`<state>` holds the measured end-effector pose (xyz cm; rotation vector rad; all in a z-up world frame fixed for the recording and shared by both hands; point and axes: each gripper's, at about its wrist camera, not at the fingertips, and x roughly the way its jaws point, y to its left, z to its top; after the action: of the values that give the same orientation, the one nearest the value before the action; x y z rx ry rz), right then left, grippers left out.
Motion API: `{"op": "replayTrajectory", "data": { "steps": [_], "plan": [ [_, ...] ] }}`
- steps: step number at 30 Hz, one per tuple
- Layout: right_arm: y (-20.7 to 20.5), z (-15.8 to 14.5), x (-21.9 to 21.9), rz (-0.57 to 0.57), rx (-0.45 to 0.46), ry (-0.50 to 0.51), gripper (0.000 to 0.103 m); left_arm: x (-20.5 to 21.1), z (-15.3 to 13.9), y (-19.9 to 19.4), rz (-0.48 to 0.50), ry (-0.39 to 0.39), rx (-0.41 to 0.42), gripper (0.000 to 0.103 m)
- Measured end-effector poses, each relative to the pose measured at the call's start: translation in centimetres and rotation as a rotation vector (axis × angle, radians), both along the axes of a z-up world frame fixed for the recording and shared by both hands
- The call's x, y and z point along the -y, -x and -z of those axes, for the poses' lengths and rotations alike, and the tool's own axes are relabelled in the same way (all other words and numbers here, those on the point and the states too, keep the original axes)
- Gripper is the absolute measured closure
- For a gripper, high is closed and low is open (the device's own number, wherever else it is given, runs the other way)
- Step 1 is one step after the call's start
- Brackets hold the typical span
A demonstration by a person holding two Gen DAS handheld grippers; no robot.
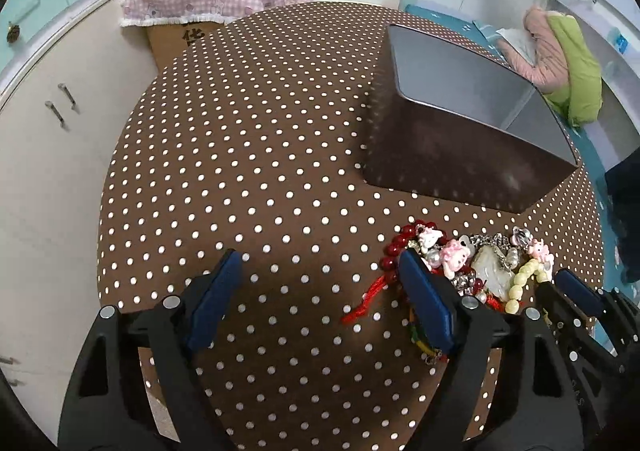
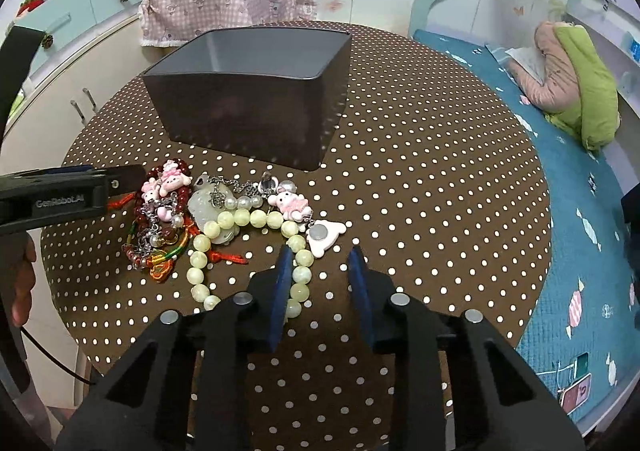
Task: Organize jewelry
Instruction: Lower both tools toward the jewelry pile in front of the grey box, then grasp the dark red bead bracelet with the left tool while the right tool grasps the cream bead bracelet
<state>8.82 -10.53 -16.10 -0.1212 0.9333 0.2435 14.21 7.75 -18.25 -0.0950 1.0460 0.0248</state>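
So we're at the very start of the pick-up step — the whole jewelry pile (image 2: pixel 224 219) is sitting in a tangle on the dotted table (image 2: pixel 420 191), just in front of the dark box (image 2: pixel 248 111), and the box looks empty from what we can see inside. Our right gripper (image 2: pixel 320 259) is down at the near edge of the pile with its jaws partly apart and nothing pinched; the pale green bead bracelet (image 2: pixel 248 219) runs just past the left finger, not between the 2. Our left gripper (image 1: pixel 316 263) has its jaws wide apart and gripping nothing, its right finger just touching the red beads (image 1: pixel 394 247). Next move, we reckon: nudge the right one sideways so the bead strand sits between the fingers, then pinch and lift to the box. Room-wise, the 2 grippers are close together over the pile, so we'd go 1 at a time — plenty of bare table on the right, and the round edge is well away from the pile.
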Motion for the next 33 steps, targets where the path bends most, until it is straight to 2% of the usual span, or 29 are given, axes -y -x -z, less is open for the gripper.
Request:
{"op": "replayTrajectory", "data": {
  "steps": [3, 13, 15, 17, 18, 19, 21, 22, 24, 33],
  "plan": [
    [0.0, 0.0, 0.1, -0.006, 0.004, -0.001, 0.08, 0.4, 0.0, -0.4, 0.003, -0.026, -0.002, 0.03],
    [-0.1, 0.1, 0.1, -0.017, 0.008, -0.008, 0.08, 1.3, 0.0, -0.8, 0.038, -0.041, -0.019, 0.03],
    [-0.1, 0.1, 0.1, -0.018, 0.008, -0.011, 0.08, 2.0, 0.0, -0.7, 0.057, -0.049, -0.02, 0.037],
    [-0.2, 0.1, 0.1, -0.021, 0.011, -0.01, 0.08, 2.7, 0.0, -0.7, 0.078, -0.107, -0.013, 0.039],
    [-0.1, 0.1, 0.1, -0.023, 0.014, -0.006, 0.08, 3.3, -0.1, -0.7, 0.09, -0.129, -0.01, 0.049],
    [-0.1, 0.1, 0.0, -0.024, 0.017, -0.003, 0.08, 3.7, -0.2, -0.6, 0.107, -0.122, -0.012, 0.055],
    [-0.1, 0.1, 0.0, -0.022, 0.017, -0.002, 0.084, 4.3, -0.2, -0.6, 0.139, -0.108, -0.012, 0.075],
    [-0.1, 0.1, 0.1, -0.021, 0.016, -0.004, 0.087, 4.5, -0.2, -0.6, 0.156, -0.107, -0.008, 0.078],
    [-0.1, 0.1, 0.3, -0.014, 0.013, -0.011, 0.094, 4.7, -0.1, -0.6, 0.178, -0.076, -0.008, 0.093],
    [-0.1, -0.6, 0.9, -0.027, 0.013, -0.06, 0.095, 2.9, -0.3, -1.2, 0.159, 0.057, -0.035, 0.096]
  ]
}}
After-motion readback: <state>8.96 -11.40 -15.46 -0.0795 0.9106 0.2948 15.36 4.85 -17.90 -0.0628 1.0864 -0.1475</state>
